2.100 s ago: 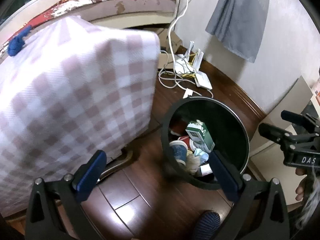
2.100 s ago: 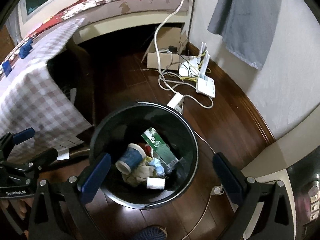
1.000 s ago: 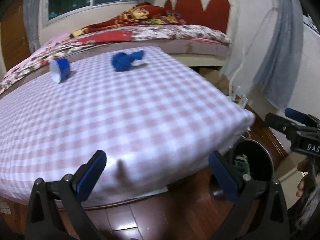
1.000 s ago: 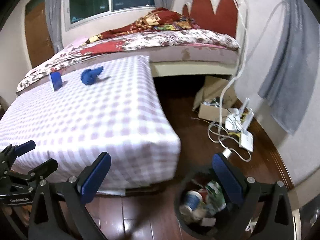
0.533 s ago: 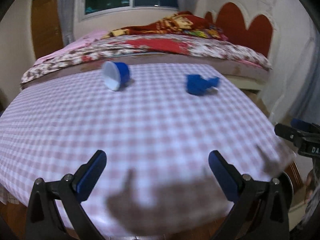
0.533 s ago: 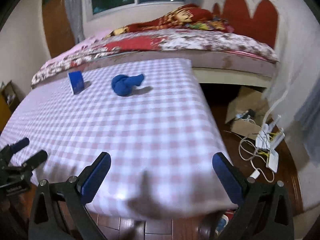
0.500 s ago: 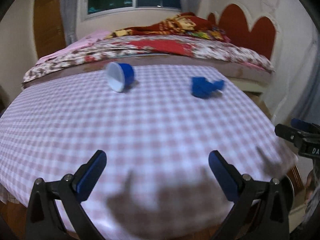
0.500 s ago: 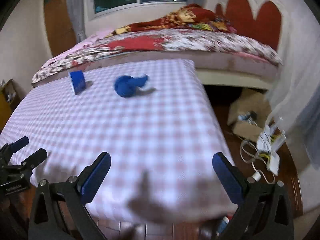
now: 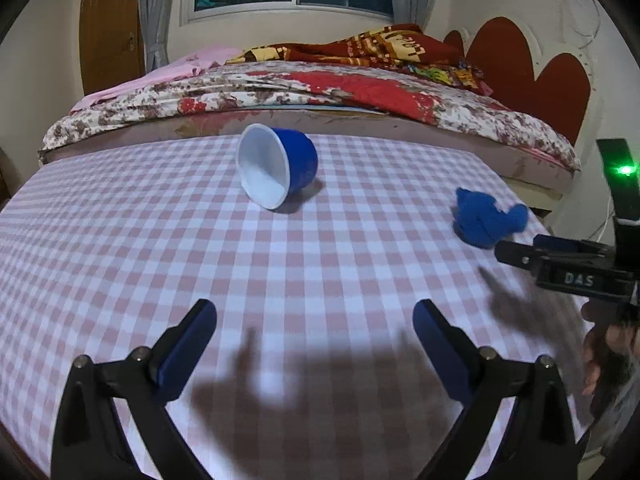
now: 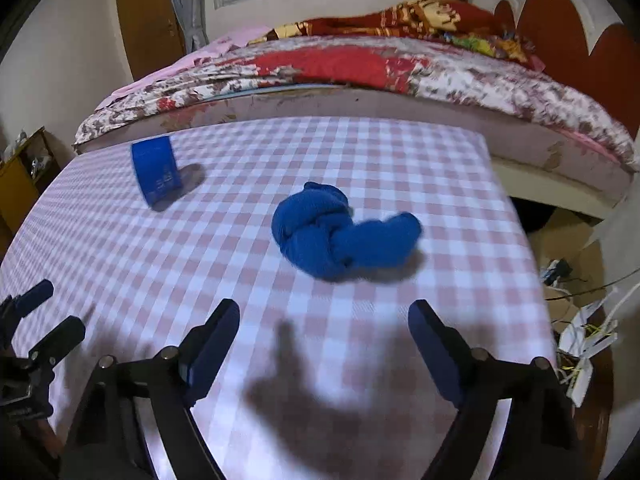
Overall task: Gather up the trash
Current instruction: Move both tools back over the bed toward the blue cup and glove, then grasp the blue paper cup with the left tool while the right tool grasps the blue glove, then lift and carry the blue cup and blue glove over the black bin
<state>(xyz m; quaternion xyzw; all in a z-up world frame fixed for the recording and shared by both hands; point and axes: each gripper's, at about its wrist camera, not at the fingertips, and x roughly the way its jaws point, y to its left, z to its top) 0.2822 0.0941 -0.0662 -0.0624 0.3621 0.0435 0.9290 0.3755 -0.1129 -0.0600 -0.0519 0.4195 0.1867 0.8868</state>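
A blue paper cup (image 9: 278, 171) with a white inside lies on its side on the pink-checked table (image 9: 160, 248); it also shows in the right wrist view (image 10: 156, 168). A knotted blue cloth (image 10: 340, 232) lies near the table's right edge, also in the left wrist view (image 9: 486, 218). My left gripper (image 9: 314, 332) is open and empty above the table, short of the cup. My right gripper (image 10: 322, 328) is open and empty, just short of the cloth. The right gripper shows at the right of the left wrist view (image 9: 560, 260).
A bed (image 9: 320, 92) with a floral and red cover runs along the table's far side. White cables and a router (image 10: 588, 344) lie on the wooden floor to the right of the table. A wooden door (image 9: 110, 24) stands at the back left.
Both grippers have swung up from the black bin on the floor to above the table. They have moved closer to the cup and the cloth. Both stay open.
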